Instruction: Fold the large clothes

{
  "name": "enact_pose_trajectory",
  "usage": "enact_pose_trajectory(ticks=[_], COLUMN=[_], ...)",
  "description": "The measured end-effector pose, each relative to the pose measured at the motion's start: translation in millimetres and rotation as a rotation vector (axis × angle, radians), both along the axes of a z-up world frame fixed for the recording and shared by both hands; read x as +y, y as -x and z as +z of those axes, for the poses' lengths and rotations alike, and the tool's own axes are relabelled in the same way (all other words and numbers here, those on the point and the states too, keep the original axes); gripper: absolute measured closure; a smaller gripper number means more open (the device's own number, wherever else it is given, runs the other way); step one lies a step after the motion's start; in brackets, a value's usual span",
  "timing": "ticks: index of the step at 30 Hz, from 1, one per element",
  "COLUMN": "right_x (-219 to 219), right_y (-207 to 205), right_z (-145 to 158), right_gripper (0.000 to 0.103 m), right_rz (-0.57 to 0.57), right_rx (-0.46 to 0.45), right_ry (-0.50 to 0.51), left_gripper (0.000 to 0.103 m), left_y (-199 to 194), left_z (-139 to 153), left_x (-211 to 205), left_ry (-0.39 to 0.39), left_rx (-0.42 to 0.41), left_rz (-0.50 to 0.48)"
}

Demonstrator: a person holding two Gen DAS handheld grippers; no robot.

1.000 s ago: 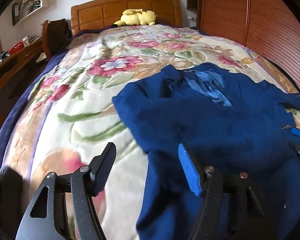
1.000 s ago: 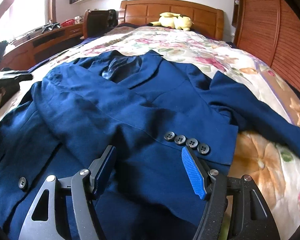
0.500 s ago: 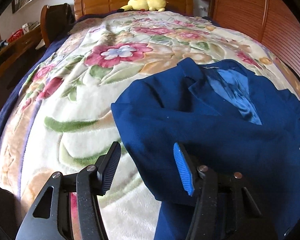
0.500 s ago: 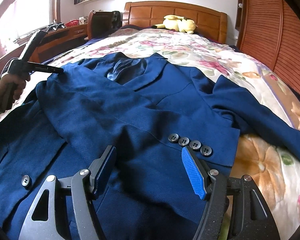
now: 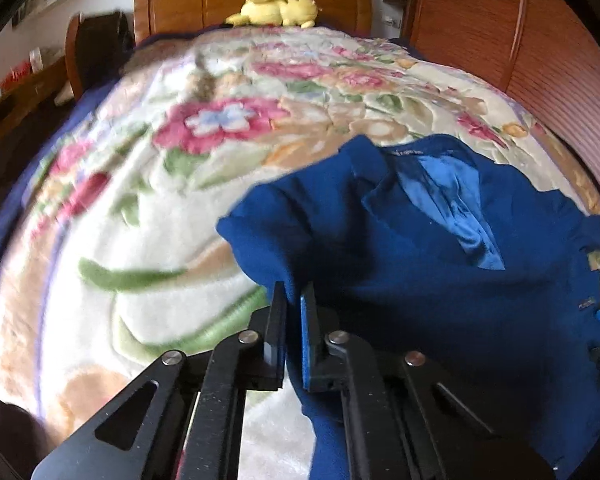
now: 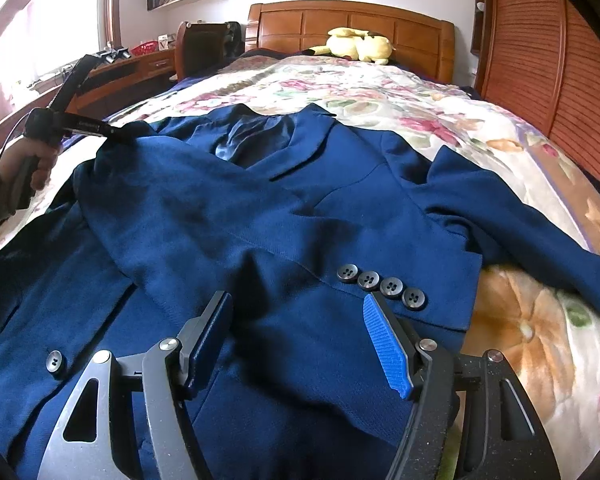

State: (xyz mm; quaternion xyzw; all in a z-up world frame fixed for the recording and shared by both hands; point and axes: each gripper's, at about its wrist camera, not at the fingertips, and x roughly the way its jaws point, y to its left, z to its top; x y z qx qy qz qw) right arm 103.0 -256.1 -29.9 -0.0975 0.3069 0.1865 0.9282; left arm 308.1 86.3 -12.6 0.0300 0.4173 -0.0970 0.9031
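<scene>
Clenched on the shoulder edge of the blue jacket (image 5: 420, 280), the left gripper (image 5: 293, 300) has its fingers nearly together with a fold of navy cloth pinched between them, toward 6 o'clock in the left wrist view. From the right wrist view the same tool sits at 10 o'clock, gripped by the person's left hand (image 6: 30, 160), its tip meeting the jacket's shoulder. That jacket lies front-up on the floral blanket (image 5: 160, 220), collar toward 12 o'clock, one sleeve folded across the chest so its four cuff buttons (image 6: 384, 284) rest near the middle, the other sleeve stretching toward 3 o'clock. Released, the right gripper (image 6: 300, 340) hovers with its jaws spread wide above the lower front panel, at 6 o'clock. A yellow plush toy (image 6: 360, 46) rests against the wooden headboard (image 6: 340, 20) at 12 o'clock.
</scene>
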Motion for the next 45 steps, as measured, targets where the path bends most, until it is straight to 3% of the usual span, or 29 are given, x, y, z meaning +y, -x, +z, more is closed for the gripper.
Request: enact_pose_trajectory(ticks=[3, 8, 12, 20, 22, 24, 34, 37, 40, 45], right_x=[-2, -2, -2, -1, -2, -2, -3, -3, -4, -3], right_y=[5, 6, 6, 4, 2, 1, -8, -11, -13, -16], right_z=[3, 1, 1, 0, 0, -1, -6, -7, -8, -11], right_gripper=[0.033, 0.033, 0.033, 0.033, 0.033, 0.033, 0.033, 0.033, 0.033, 0.033], right_rz=[0.007, 0.01, 0.01, -0.002, -0.006, -0.008, -0.021, -0.025, -0.029, -0.032], right_rx=[-0.023, -0.017, -0.016, -0.013, -0.008, -0.002, 0.041, 0.057, 0.066, 0.083], right_ry=[-0.019, -0.016, -0.019, -0.02, -0.019, -0.019, -0.016, -0.015, -0.017, -0.015], left_gripper=[0.099, 0.099, 0.098, 0.052, 0.03, 0.023, 0.02, 0.02, 0.02, 0.02], left_y=[-3, -11, 2, 65, 82, 104, 180, 200, 217, 243], left_z=[9, -2, 3, 32, 41, 50, 72, 68, 63, 52], left_x=[7, 24, 34, 18, 11, 5, -17, -29, -37, -52], left_ry=[-0.072, -0.113, -0.066, -0.057, -0.077, -0.074, -0.076, -0.079, -0.026, -0.043], left_rx=[-0.051, -0.027, -0.047, -0.152, -0.184, -0.213, -0.29, -0.29, -0.285, -0.315], left_rz=[0.039, 0.099, 0.123, 0.028, 0.014, -0.016, -0.036, -0.026, -0.046, -0.017])
